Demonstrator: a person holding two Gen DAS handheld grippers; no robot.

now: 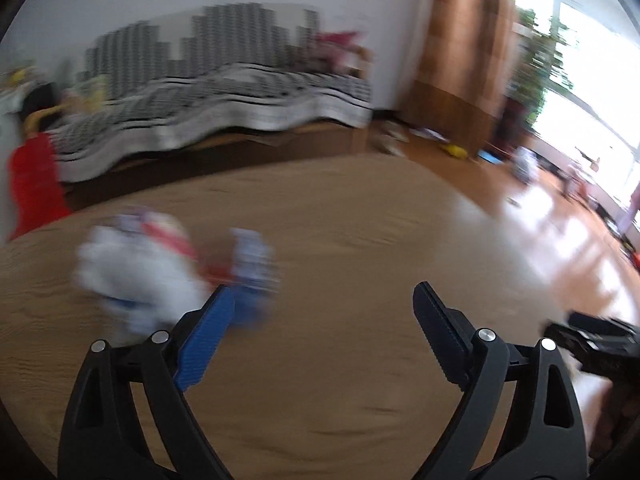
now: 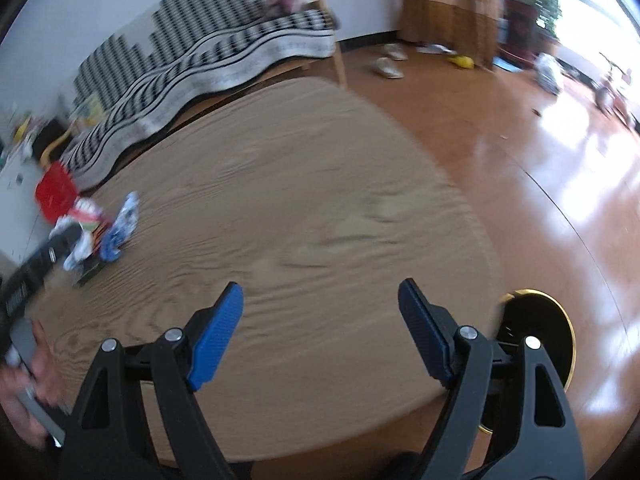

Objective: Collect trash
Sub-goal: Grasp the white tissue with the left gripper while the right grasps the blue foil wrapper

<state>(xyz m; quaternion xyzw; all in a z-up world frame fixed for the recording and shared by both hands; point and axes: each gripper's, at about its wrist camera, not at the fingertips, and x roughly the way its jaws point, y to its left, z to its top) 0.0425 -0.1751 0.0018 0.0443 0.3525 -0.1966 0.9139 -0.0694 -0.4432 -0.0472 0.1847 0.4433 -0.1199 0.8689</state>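
Two grippers hang over a round wooden table, nothing between their pads: the left gripper spread wide, the right gripper likewise. Farther off, a blurred trash pile of white, blue and red wrappers lies near the table's far left edge; its long axis cannot be told. Beyond stands a striped sofa.

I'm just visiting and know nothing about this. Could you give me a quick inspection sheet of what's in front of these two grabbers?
Surface: round wooden table, mostly bare.
Job's things: blurred heap of wrappers on the table, not held.
Clutter: red bin beyond the table's edge.
Grippers: left gripper and right gripper, jaws open, nothing between them.
Cables: nothing seen.
Surroundings: striped sofa, brown curtain, shoes on a glossy floor, bright window.
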